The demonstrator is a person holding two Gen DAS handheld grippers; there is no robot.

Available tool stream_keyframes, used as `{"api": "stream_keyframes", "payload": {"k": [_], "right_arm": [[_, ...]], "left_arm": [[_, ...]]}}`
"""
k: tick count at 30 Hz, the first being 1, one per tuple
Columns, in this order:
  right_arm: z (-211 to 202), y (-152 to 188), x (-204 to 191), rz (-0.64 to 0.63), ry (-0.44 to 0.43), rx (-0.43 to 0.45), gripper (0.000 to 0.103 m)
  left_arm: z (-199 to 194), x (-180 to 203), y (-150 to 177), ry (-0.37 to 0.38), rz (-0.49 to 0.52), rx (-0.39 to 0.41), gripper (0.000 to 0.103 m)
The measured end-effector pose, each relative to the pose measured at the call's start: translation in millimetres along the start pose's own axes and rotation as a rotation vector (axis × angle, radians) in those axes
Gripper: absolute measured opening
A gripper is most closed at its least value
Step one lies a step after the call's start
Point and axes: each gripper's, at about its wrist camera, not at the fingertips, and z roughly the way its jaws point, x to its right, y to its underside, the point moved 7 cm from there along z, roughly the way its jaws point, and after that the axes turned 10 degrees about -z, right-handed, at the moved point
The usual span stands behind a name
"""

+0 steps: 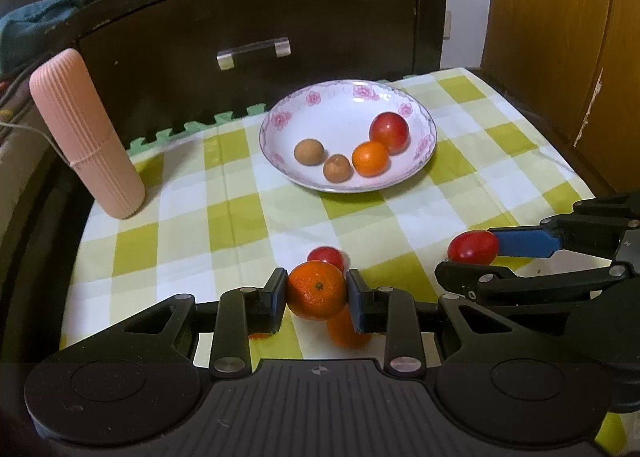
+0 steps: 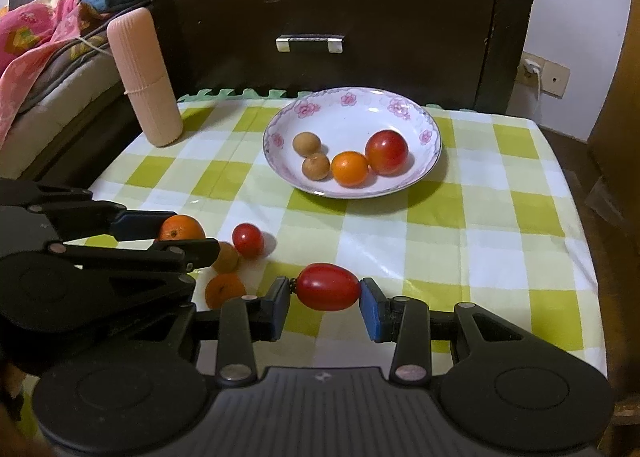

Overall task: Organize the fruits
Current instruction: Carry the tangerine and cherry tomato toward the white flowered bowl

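Green-and-white checked cloth [image 2: 500, 217] covered the small table, which was backed by a dark wooden drawer cabinet [image 2: 340, 17]. At the table's far left corner a ribbed pink cylindrical case [image 2: 144, 81] was stood upright. Near the front left edge, a round orange mandarin [image 1: 317, 290] was clamped between the pads of the left gripper [image 1: 317, 293]; a small red tomato [image 2: 248, 240], a brownish fruit [image 2: 226, 257] and a second mandarin [image 2: 225, 289] were left loose on the cloth just beside it. Towards the far edge, a white floral-rimmed bowl [image 2: 400, 105] was seen already holding four fruits. At the front, an oval red tomato [image 2: 328, 287] was pinched end to end by the right gripper [image 2: 326, 291]. Such a smooth skin could probably slip from so narrow a grip during transfer, and the loose fruits could be nudged off the near edge.
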Motion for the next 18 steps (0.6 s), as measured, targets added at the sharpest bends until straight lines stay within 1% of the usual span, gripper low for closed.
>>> {"api": "stream_keyframes", "payload": {"k": [10,18], "right_arm": [[3,-9,7,0.015,0.012,0.012,0.037],[8,-21,16,0.025,0.027,0.028,0.037]], "left_arm": [[2,3,-11,-0.009,0.009,0.023,0.038],[8,2,-25,-0.005,-0.004,0.038,0.038]]}}
